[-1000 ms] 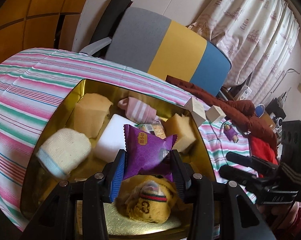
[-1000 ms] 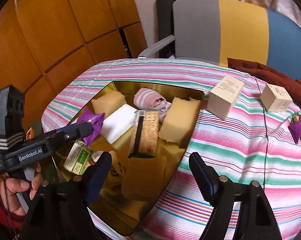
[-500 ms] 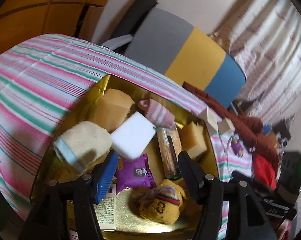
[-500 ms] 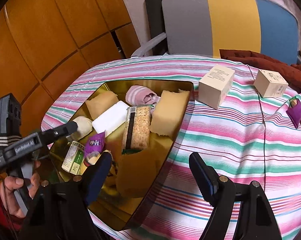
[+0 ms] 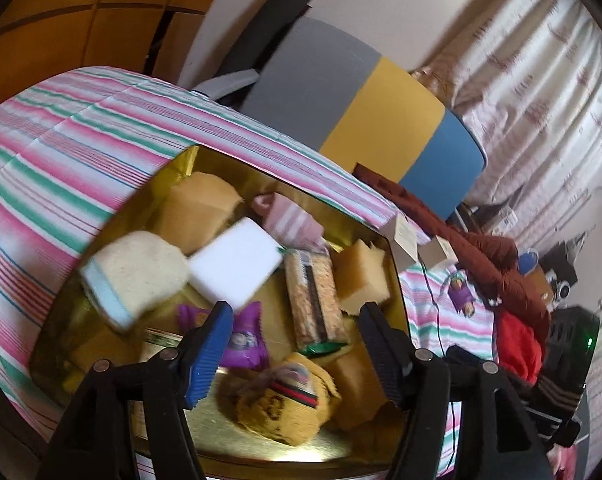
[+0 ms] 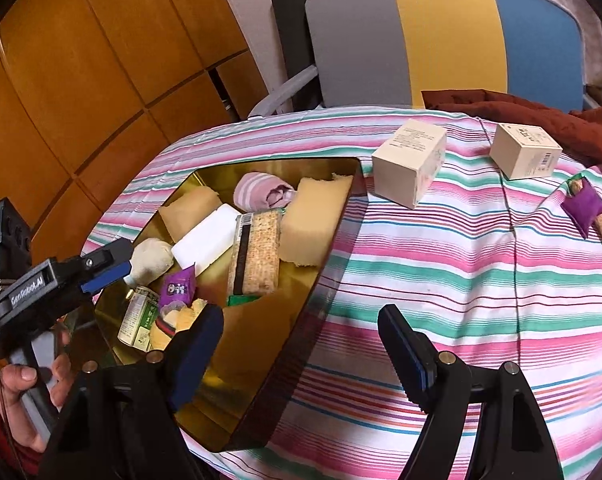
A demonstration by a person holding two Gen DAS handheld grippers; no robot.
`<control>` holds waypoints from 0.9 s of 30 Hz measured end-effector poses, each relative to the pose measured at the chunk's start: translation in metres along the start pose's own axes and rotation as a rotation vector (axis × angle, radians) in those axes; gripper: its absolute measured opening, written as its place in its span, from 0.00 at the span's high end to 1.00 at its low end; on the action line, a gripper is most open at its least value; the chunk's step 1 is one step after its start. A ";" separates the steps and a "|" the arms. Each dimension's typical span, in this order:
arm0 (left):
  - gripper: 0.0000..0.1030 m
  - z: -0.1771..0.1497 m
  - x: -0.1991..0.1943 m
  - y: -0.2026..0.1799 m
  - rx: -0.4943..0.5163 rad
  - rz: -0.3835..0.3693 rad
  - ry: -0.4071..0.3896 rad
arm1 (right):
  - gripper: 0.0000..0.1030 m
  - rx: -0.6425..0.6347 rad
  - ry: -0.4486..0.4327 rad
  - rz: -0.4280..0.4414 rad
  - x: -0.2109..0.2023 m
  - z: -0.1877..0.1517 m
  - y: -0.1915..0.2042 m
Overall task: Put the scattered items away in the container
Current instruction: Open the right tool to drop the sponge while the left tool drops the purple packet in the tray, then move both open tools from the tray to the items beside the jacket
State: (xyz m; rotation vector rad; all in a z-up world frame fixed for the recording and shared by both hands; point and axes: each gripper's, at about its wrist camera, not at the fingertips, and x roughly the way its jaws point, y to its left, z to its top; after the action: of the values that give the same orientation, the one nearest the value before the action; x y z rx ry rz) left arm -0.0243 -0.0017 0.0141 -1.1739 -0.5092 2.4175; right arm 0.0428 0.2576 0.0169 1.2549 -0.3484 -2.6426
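A gold tin [image 5: 173, 178] on the striped cloth holds sponges, a white block, a cracker pack, rolled socks and a purple snack packet [image 5: 245, 340]. My left gripper [image 5: 295, 320] hovers over the tin's near end. Its jaws are opening, and no pad touches the packet lying flat below them. The right wrist view shows the left gripper [image 6: 109, 268] at the tin's [image 6: 277, 160] left side, above that packet [image 6: 177, 286]. My right gripper [image 6: 301, 320] stands open and empty over the tin's near right corner. Two beige boxes [image 6: 411, 168] [image 6: 525, 152] and another purple packet [image 6: 585, 208] lie on the cloth.
A grey, yellow and blue chair [image 6: 441, 40] stands behind the table, with a dark red cloth [image 6: 541, 108] draped at the back right. A thin cable [image 6: 513, 240] runs across the striped tablecloth [image 6: 441, 280]. Wooden panels [image 6: 81, 80] line the left wall.
The left gripper let go of the purple packet, which now lies in the tin, and its jaws spread wider. The right gripper's view shifted slightly toward the table.
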 end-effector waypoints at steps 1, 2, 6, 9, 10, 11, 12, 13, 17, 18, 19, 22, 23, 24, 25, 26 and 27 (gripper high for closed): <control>0.35 -0.001 0.003 -0.005 0.010 0.003 0.015 | 0.22 0.001 -0.002 -0.005 -0.001 0.000 -0.002; 0.35 -0.002 0.005 -0.009 0.016 0.004 0.026 | 0.22 0.001 -0.002 -0.012 -0.002 0.001 -0.004; 0.35 -0.005 0.010 -0.030 0.059 -0.010 0.049 | 0.21 0.011 -0.009 -0.045 -0.007 0.003 -0.014; 0.35 -0.008 0.015 -0.045 0.093 -0.019 0.069 | 0.21 0.025 -0.012 -0.068 -0.010 0.005 -0.025; 0.35 -0.009 0.018 -0.051 0.105 -0.022 0.080 | 0.21 0.028 -0.015 -0.075 -0.013 0.006 -0.030; 0.35 -0.010 0.020 -0.057 0.116 -0.027 0.091 | 0.21 0.029 -0.016 -0.082 -0.015 0.006 -0.032; 0.35 -0.013 0.022 -0.061 0.125 -0.030 0.096 | 0.21 0.029 -0.018 -0.092 -0.017 0.007 -0.036; 0.35 -0.014 0.025 -0.067 0.138 -0.033 0.103 | 0.21 0.029 -0.020 -0.103 -0.019 0.007 -0.040; 0.35 -0.021 0.036 -0.089 0.188 -0.049 0.133 | 0.19 0.033 -0.024 -0.135 -0.027 0.009 -0.053; 0.35 -0.023 0.038 -0.093 0.198 -0.050 0.140 | 0.19 0.034 -0.026 -0.142 -0.030 0.008 -0.056; 0.35 -0.025 0.042 -0.099 0.212 -0.053 0.151 | 0.19 0.034 -0.028 -0.149 -0.032 0.008 -0.059; 0.35 -0.032 0.050 -0.114 0.247 -0.061 0.176 | 0.19 0.035 -0.032 -0.178 -0.038 0.008 -0.071; 0.35 -0.035 0.053 -0.120 0.260 -0.064 0.187 | 0.19 0.037 -0.033 -0.186 -0.040 0.009 -0.075; 0.35 -0.037 0.056 -0.124 0.266 -0.067 0.195 | 0.19 0.037 -0.034 -0.192 -0.041 0.009 -0.078; 0.35 -0.039 0.058 -0.129 0.274 -0.071 0.204 | 0.19 0.037 -0.035 -0.200 -0.043 0.010 -0.082; 0.35 -0.042 0.061 -0.134 0.282 -0.076 0.213 | 0.19 0.039 -0.036 -0.210 -0.045 0.010 -0.086; 0.35 -0.043 0.063 -0.137 0.288 -0.077 0.220 | 0.19 0.041 -0.038 -0.215 -0.046 0.011 -0.089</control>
State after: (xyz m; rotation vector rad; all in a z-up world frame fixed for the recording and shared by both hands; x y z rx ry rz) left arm 0.0020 0.1531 0.0146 -1.2451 -0.1300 2.1727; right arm 0.0565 0.3568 0.0312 1.3245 -0.2891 -2.8557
